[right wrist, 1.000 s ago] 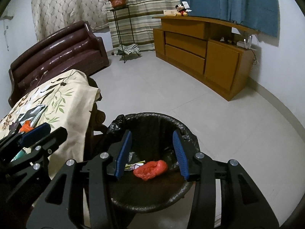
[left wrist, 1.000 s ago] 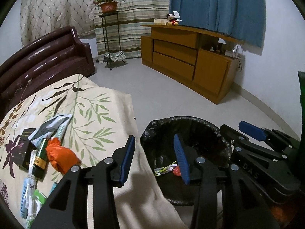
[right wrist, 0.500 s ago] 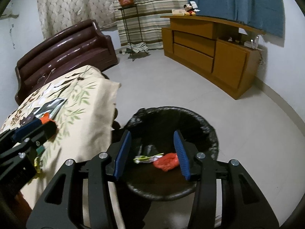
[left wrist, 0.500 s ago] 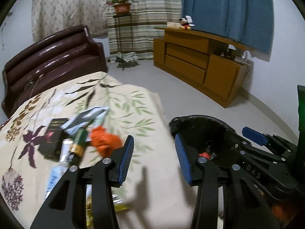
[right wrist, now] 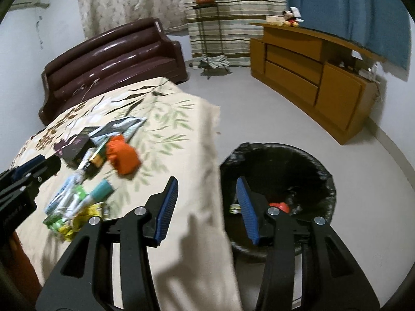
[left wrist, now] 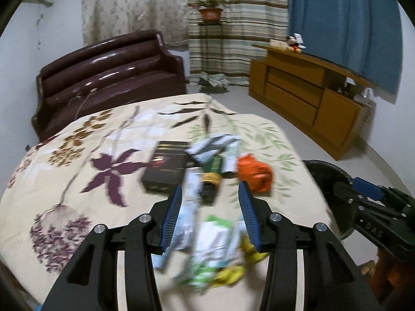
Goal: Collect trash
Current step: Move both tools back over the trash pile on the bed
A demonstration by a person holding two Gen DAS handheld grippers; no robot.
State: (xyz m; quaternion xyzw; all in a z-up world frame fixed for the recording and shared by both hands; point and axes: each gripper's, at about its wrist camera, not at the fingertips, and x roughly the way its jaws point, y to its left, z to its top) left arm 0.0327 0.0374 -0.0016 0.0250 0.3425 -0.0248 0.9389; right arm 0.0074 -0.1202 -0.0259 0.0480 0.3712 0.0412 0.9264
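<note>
Trash lies in a pile on the floral cloth (left wrist: 77, 160) of the table: a black box (left wrist: 166, 165), a crumpled orange bag (left wrist: 255, 172), silver and white wrappers (left wrist: 215, 146), a green packet (left wrist: 215, 233) and yellow scraps (left wrist: 233, 272). My left gripper (left wrist: 210, 199) hovers open just above the pile, nothing between its fingers. The black-lined bin (right wrist: 280, 171) stands on the floor right of the table, with red trash (right wrist: 280, 206) inside. My right gripper (right wrist: 207, 190) is open and empty, over the cloth's edge beside the bin. The orange bag (right wrist: 123, 156) also shows in the right wrist view.
A dark brown sofa (left wrist: 111, 77) sits behind the table. A wooden sideboard (right wrist: 311, 70) lines the right wall, a plant stand (right wrist: 203, 13) stands by the curtains. Grey floor (right wrist: 259, 111) lies between the table, bin and sideboard.
Both grippers swung left from over the bin toward the table. The left one now hangs above the trash pile; the right one has reached the cloth's edge. Both stay open and empty.
</note>
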